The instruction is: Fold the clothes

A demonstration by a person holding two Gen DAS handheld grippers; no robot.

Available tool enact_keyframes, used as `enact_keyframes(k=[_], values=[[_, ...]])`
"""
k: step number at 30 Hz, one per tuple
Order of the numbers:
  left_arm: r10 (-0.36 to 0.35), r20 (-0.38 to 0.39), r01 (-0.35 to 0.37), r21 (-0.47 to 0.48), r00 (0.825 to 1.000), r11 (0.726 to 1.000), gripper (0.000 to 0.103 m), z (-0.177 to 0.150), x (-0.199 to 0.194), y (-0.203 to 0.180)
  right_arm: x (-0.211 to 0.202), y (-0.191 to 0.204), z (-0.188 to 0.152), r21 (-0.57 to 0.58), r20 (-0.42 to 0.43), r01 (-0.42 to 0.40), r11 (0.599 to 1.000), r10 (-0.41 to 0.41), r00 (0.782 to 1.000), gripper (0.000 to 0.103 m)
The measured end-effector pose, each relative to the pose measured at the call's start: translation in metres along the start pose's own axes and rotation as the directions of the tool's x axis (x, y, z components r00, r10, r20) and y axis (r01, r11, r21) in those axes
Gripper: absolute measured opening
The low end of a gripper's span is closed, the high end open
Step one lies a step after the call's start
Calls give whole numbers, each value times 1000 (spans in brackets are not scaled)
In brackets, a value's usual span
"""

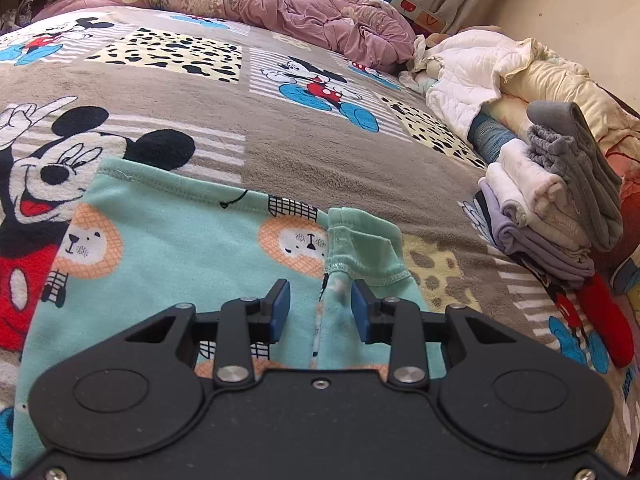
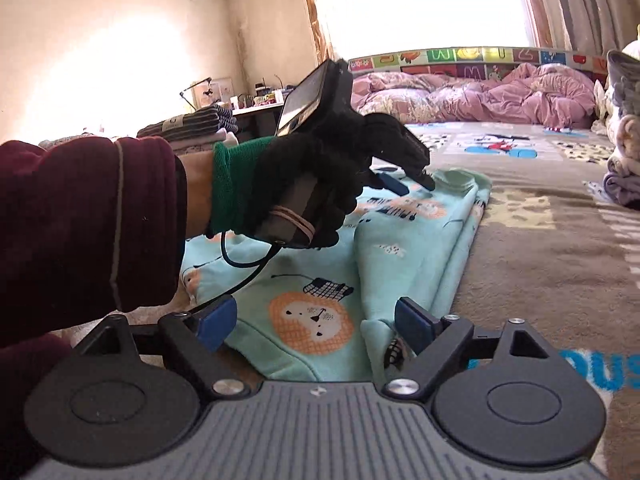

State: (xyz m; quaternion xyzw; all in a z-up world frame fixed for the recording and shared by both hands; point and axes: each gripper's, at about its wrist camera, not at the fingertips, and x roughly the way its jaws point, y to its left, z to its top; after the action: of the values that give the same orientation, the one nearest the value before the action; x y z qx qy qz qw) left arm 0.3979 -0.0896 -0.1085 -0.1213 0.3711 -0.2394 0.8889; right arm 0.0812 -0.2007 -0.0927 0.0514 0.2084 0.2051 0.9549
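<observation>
Both grippers sit open, left gripper (image 1: pixel 320 306) straddling the pajama (image 1: pixel 180 236) sleeve, right gripper (image 2: pixel 308 326) wide; a shallow pinch could undo the fold.

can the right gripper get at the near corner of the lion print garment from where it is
Probably yes: the right gripper stands open just above the mint lion-print garment, whose folded sleeve lies between its pads; the left gripper works the far end.

Both wrist cams low, close over bed — shared: mint garment (image 1: pixel 168 240) (image 2: pixel 312 312), pink quilt (image 1: pixel 280 4) (image 2: pixel 480 96).
</observation>
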Motion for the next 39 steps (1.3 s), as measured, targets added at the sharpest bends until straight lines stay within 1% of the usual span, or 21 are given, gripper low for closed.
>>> enact_keyframes(k=[3,5,7,9,10,11,12,14,16,17,19,20,22,25,27,29,30,32,34,36,39], values=[[-52,-6,52,-40,999,998,32,7,6,7,-2,-15,19,-12,60,35,999,-34,998,84],[-94,-18,92,-70,995,993,32,11,12,12,9,-45,40,76,76,48,996,-53,996,81],[-112,-26,110,-81,993,991,25,12,16,15,29,-81,58,188,75,52,981,-67,995,77],[-135,-31,132,-94,990,987,12,12,19,18,61,-118,70,254,56,76,964,-93,994,70],[-148,-31,144,-102,989,984,11,11,20,19,79,-134,74,281,35,79,957,-92,995,64],[-164,-26,160,-113,986,981,9,11,20,21,98,-149,78,307,14,82,948,-91,996,54],[-190,-21,186,-128,981,974,7,12,20,23,116,-162,82,326,-6,88,941,-91,996,50],[-261,-1,257,-168,965,952,7,13,17,29,143,-175,85,326,-34,98,940,-92,995,35],[-303,21,301,-210,953,930,7,17,17,34,160,-181,85,315,-58,118,942,-105,993,32],[-284,4,279,-203,959,939,7,17,22,35,166,-180,83,301,-86,143,943,-122,989,32],[-198,-70,182,-197,978,964,8,15,37,37,175,-179,77,277,-134,186,943,-154,979,32],[-223,-58,206,-209,973,956,11,14,36,39,175,-179,73,282,-136,193,940,-160,978,32],[-196,-14,190,-198,980,962,14,18,24,38,172,-174,71,261,-131,213,942,-184,974,32],[-214,70,222,-139,974,965,14,24,-2,34,155,-157,78,187,-77,237,953,-226,971,32],[-206,26,207,-104,978,973,14,24,12,21,141,-142,82,119,-23,226,967,-225,974,32],[-195,-17,193,-67,981,979,14,25,25,8,131,-130,84,49,16,182,982,-183,983,32],[-189,-39,187,-48,981,981,14,25,32,2,133,-126,84,19,-6,175,984,-175,985,32],[-145,-88,145,-5,986,989,15,21,49,-7,150,-128,78,24,-145,138,990,-134,980,33],[-103,-112,106,19,988,994,14,20,55,-11,156,-129,70,22,-199,145,989,-138,970,33],[-98,-101,103,43,990,994,15,24,45,-18,140,-119,71,-13,-177,163,987,-162,971,32],[-73,-92,85,140,993,986,20,22,28,-34,104,-94,65,-68,-114,166,984,-173,978,32]])
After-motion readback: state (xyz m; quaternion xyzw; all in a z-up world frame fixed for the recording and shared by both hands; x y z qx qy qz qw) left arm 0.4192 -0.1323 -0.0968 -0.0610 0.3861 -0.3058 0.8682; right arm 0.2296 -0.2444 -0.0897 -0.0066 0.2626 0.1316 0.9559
